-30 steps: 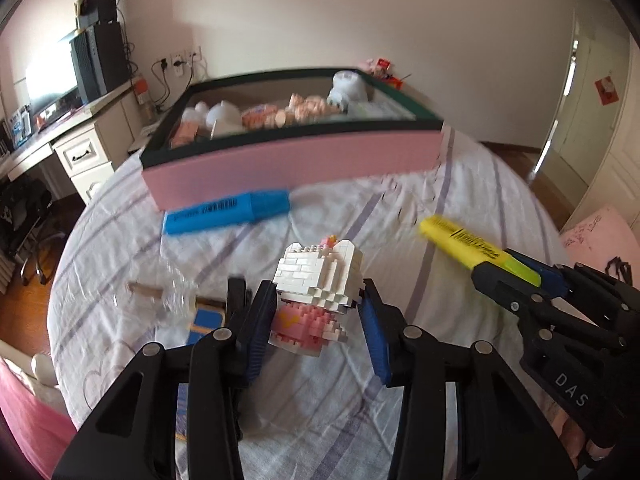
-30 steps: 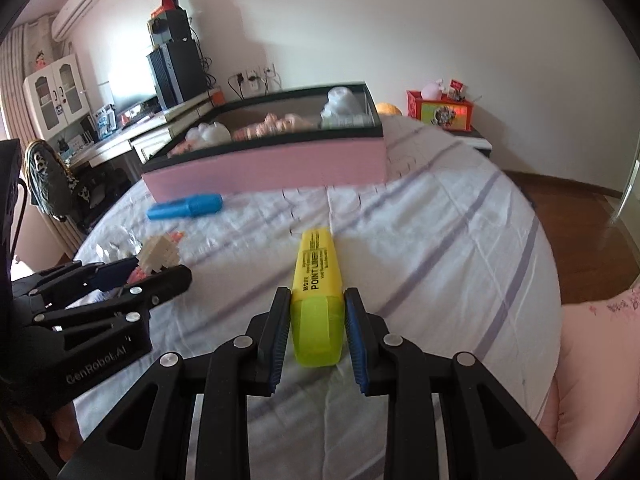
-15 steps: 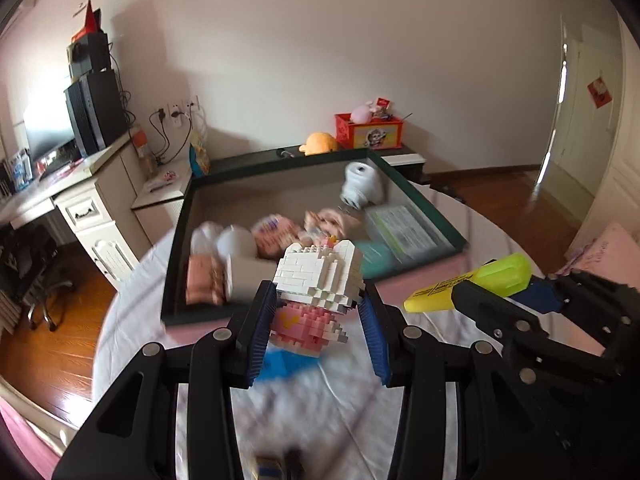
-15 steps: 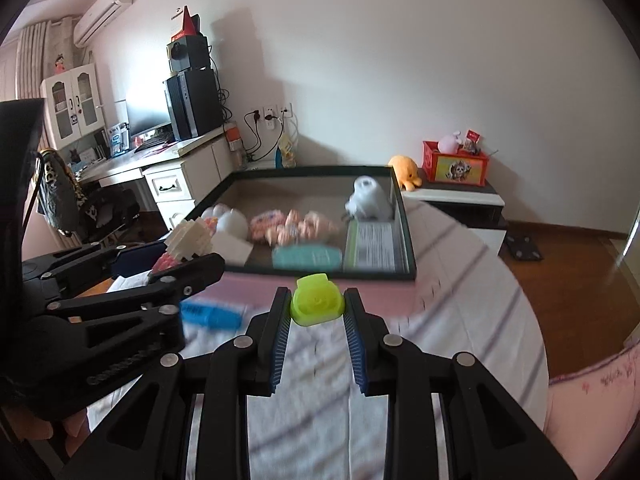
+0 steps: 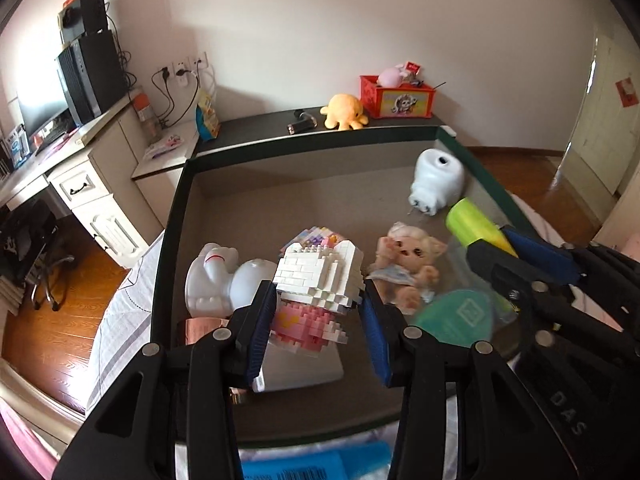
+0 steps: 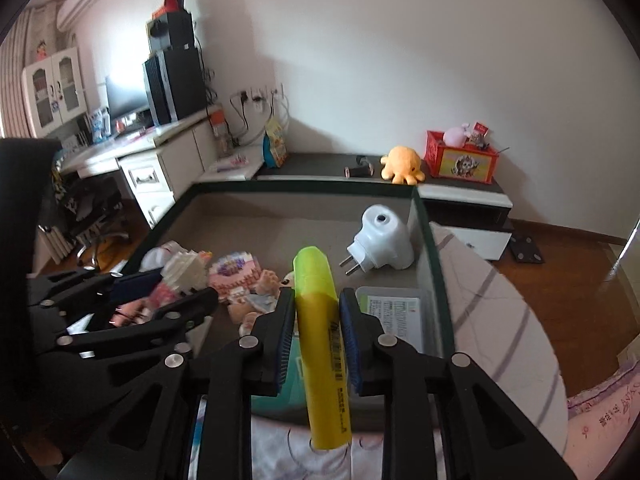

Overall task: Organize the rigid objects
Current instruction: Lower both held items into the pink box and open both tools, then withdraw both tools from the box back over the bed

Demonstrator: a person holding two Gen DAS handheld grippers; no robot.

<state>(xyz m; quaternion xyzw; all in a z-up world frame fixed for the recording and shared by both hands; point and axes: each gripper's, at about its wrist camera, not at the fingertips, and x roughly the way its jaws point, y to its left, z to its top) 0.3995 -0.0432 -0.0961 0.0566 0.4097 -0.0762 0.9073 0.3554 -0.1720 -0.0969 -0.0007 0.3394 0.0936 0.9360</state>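
Grippers are seen from both wrist cameras, each clenched on a thing. The left gripper (image 5: 320, 316) is closed on a block-built cat figure (image 5: 320, 280), white above and pink below, gripped at its sides by the blue pads (image 5: 262, 320). The figure is held above the near part of a dark-rimmed box (image 5: 172, 216) with a grey floor. The right gripper (image 6: 316, 324) is closed on a yellow highlighter (image 6: 320, 320), which is pinched near its middle, with its cap end pointing far into the box and its tail end hanging over the near rim. In the left view the same highlighter (image 5: 476, 226) is seen at the right, over the right side of the box.

Inside the box, a white figurine (image 5: 220, 276) is lying at the near left, just beside the held figure. A white flat block (image 5: 300, 368) is seen under the figure, near the front rim. A small plush doll (image 5: 408, 264) is lying in the middle, and a teal packet (image 5: 456, 316) is beside it on the right. A white plug-in device (image 6: 384, 244) is resting at the far right corner, its prongs pointing left. A clear case (image 6: 396, 312) is lying against the right wall.

A blue marker (image 5: 316, 462) is lying outside the box on the striped cloth (image 6: 492, 320). On a dark shelf beyond the box, an orange plush octopus (image 6: 402, 164) is sitting beside a red box (image 6: 464, 158).
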